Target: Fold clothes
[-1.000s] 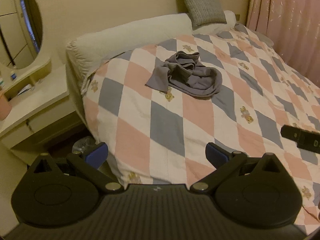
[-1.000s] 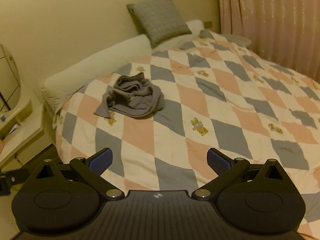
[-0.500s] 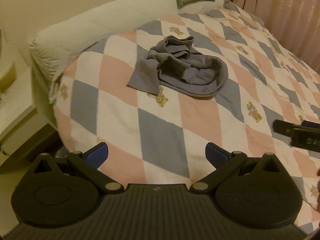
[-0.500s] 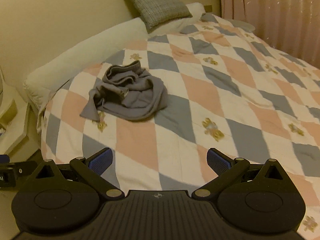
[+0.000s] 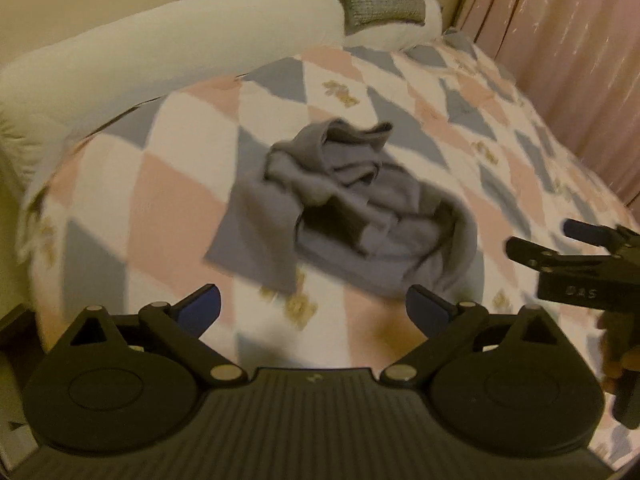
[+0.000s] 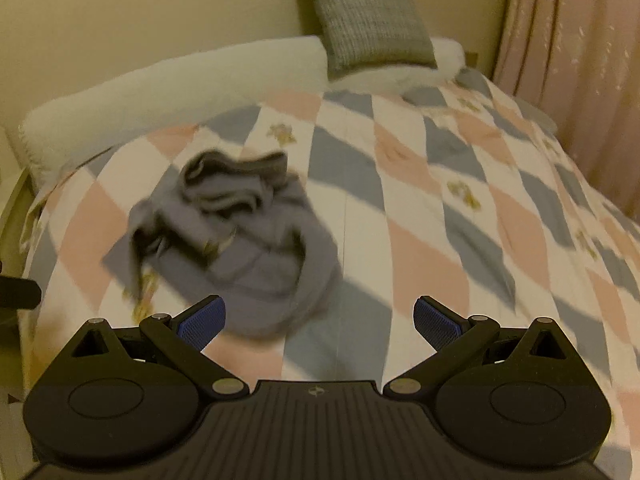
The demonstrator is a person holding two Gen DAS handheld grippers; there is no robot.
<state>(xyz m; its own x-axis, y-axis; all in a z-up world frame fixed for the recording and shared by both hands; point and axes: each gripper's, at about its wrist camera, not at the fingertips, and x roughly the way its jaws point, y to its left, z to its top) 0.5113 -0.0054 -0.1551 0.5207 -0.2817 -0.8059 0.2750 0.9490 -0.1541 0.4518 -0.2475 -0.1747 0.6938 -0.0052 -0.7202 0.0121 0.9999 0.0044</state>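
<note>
A crumpled grey garment (image 5: 360, 216) lies in a heap on the diamond-patterned quilt (image 5: 168, 200) of a bed. My left gripper (image 5: 314, 306) hovers just short of the heap's near edge; its jaws stand wide and are closing, with nothing between them. In the right wrist view the garment (image 6: 248, 256) sits ahead and to the left of my right gripper (image 6: 320, 314), which is open and empty above the quilt (image 6: 440, 220). The right gripper's fingers (image 5: 536, 254) show at the right edge of the left wrist view, beside the heap.
A long white bolster (image 5: 160, 52) runs along the head of the bed, with a grey cushion (image 6: 372, 16) leaning on it. Pink curtains (image 6: 580, 60) hang close along the bed's right side. A cream wall stands behind.
Both grippers have come forward and lower toward the grey garment, which now looms larger in both views. The bedside table and mirror have slipped out of the left wrist view.
</note>
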